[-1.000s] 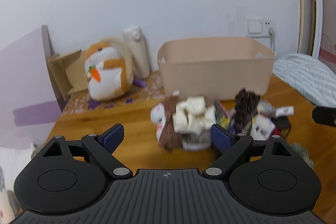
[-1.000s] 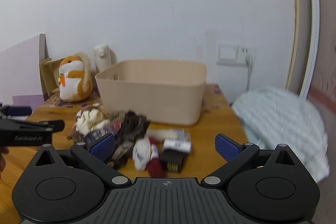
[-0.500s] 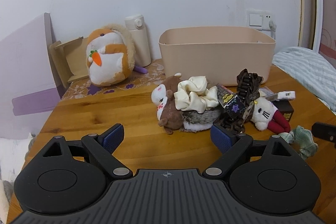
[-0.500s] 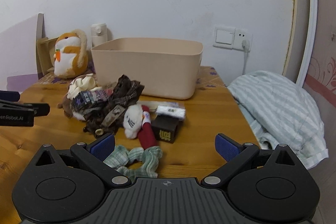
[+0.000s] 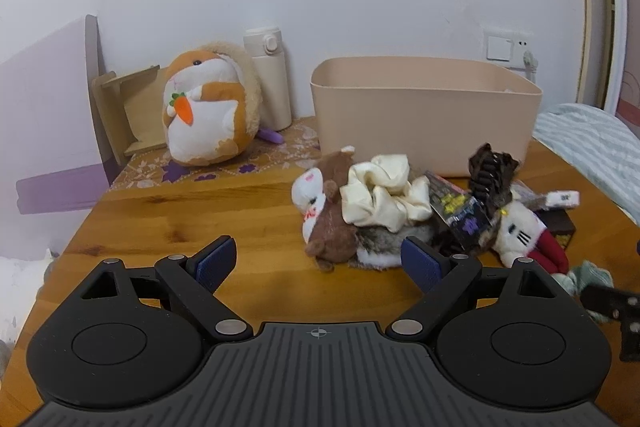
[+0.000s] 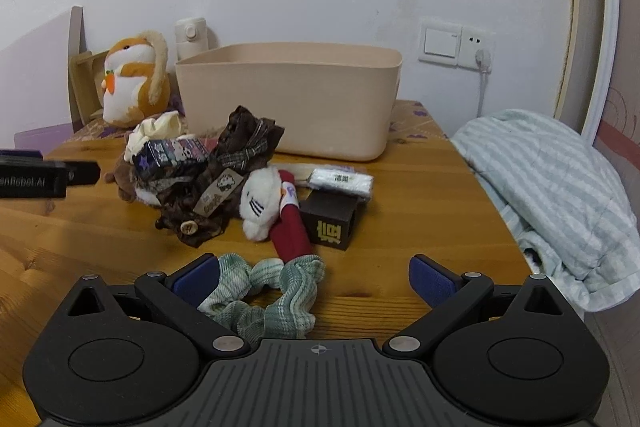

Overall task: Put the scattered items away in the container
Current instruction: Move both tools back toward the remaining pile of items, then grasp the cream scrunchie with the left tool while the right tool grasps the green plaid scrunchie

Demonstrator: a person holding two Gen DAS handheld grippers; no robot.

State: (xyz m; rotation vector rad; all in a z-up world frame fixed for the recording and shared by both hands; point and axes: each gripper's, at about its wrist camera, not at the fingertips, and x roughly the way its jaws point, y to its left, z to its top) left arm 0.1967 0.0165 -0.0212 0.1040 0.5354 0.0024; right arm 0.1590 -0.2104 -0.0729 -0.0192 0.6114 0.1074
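Left gripper (image 5: 318, 261) wide open, empty, low over bare table (image 5: 160, 223) — right pad (image 5: 420, 263) just short of the pile's near edge. Right gripper (image 6: 314, 277) also wide open, gripping nothing; green scrunchie (image 6: 276, 297) lying flat between its fingers, nearer the left pad (image 6: 196, 279), contact not clear.

Bin (image 6: 292, 99) upright at the back of the table, near the wall; inside not visible from either view.

Pile in front of the bin, all on the table, none in the bin:
- brown plush (image 5: 332, 227) with white plush (image 5: 308, 191) at the left end
- cream scrunchie (image 5: 384, 195) on top of a grey furry item (image 5: 380, 247)
- purple packet (image 6: 168, 153) leaning on the cream scrunchie
- brown bow (image 6: 240, 147) in the middle, propped up, with tag (image 6: 218, 193) at its front
- cat plush (image 6: 260, 203), red body toward the green scrunchie
- dark box (image 6: 330, 219) just right of the cat plush
- white packet (image 6: 342, 181) behind the dark box, touching it

Hamster plush (image 5: 208, 111), flask (image 5: 268, 79) and wooden stand (image 5: 128, 111) at back left on a patterned mat (image 5: 224, 163). Striped bedding (image 6: 552, 187) off the right edge of the table. Socket (image 6: 476, 47) with plug on the wall.
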